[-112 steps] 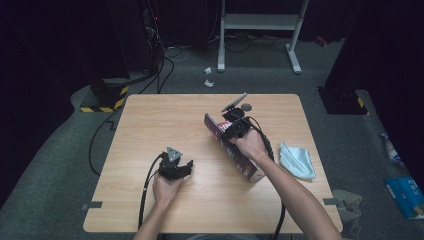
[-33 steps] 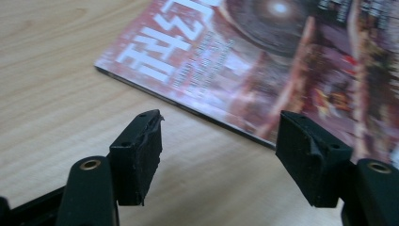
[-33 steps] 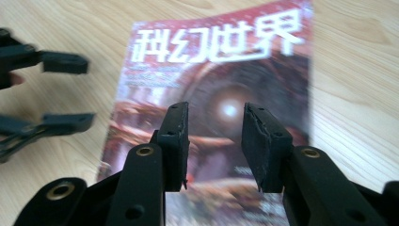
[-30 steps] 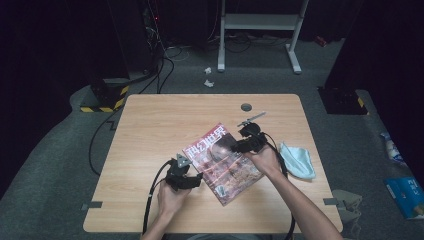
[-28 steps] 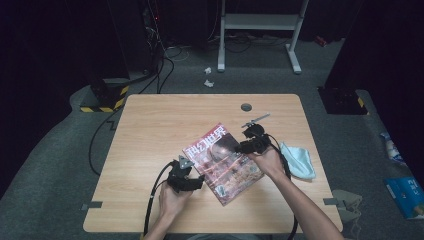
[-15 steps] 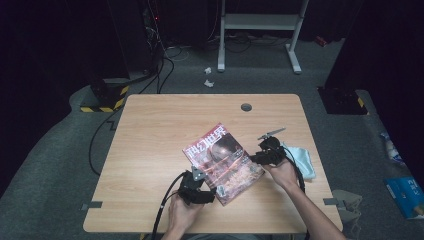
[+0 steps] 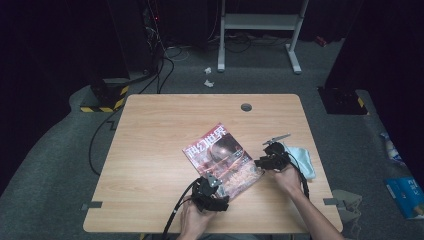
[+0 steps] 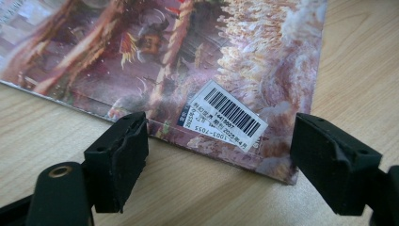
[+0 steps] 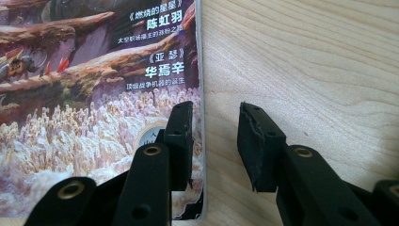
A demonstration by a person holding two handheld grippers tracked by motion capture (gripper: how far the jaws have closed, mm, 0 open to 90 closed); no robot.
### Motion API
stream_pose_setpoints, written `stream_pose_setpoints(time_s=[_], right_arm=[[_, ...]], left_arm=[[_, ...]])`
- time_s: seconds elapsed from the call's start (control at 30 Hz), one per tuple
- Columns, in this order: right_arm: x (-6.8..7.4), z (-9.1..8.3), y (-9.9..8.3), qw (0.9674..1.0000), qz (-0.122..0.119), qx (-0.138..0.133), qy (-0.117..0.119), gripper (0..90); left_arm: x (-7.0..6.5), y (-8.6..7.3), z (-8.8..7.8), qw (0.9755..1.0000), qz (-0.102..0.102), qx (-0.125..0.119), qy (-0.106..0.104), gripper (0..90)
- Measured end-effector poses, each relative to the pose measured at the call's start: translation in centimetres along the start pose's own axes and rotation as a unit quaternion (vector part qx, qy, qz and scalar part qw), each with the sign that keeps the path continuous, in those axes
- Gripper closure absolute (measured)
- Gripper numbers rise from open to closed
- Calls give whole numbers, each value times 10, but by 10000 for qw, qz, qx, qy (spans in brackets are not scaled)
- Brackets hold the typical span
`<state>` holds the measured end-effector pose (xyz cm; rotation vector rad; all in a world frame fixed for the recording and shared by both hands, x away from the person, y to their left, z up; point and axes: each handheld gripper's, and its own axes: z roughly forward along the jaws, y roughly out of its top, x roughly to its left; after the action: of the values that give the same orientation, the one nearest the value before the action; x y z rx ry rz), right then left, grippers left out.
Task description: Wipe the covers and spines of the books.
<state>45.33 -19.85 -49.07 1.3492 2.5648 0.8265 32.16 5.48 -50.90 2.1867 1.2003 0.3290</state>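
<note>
Glossy magazine [image 7: 222, 161] is lying flat on the desk [image 7: 150, 130]. Your left tool [image 8: 216, 155] has just been opening, gaping wide and gripping nothing. Your right tool [image 9: 214, 141], half open and empty, is straddling the magazine's edge; squaring up looks outstanding.

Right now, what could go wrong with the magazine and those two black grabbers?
The magazine lies flat on the table, so the right gripper, its jaws straddling one edge, might crease the cover if it squeezes. The left gripper, open wide at the barcode corner, could push the magazine askew toward the blue cloth.
</note>
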Motion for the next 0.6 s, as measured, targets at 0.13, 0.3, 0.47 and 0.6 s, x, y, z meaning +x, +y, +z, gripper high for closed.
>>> stream_pose_setpoints(time_s=[0.13, 0.3, 0.47, 0.6], right_arm=[[0, 1, -1, 10000, -25, -5, 25, 666], [2, 2, -2, 10000, -55, -9, 61, 674], [7, 4, -2, 9998, -106, -12, 147, 688], [9, 5, -3, 9998, -83, -35, 195, 691]], left_arm=[[2, 0, 0, 10000, -49, -4, -40, 201], [5, 2, 2, 9999, -107, -26, -72, 205], [12, 5, 3, 9999, -109, -14, -66, 211], [17, 8, 5, 9999, -84, -14, -61, 211]])
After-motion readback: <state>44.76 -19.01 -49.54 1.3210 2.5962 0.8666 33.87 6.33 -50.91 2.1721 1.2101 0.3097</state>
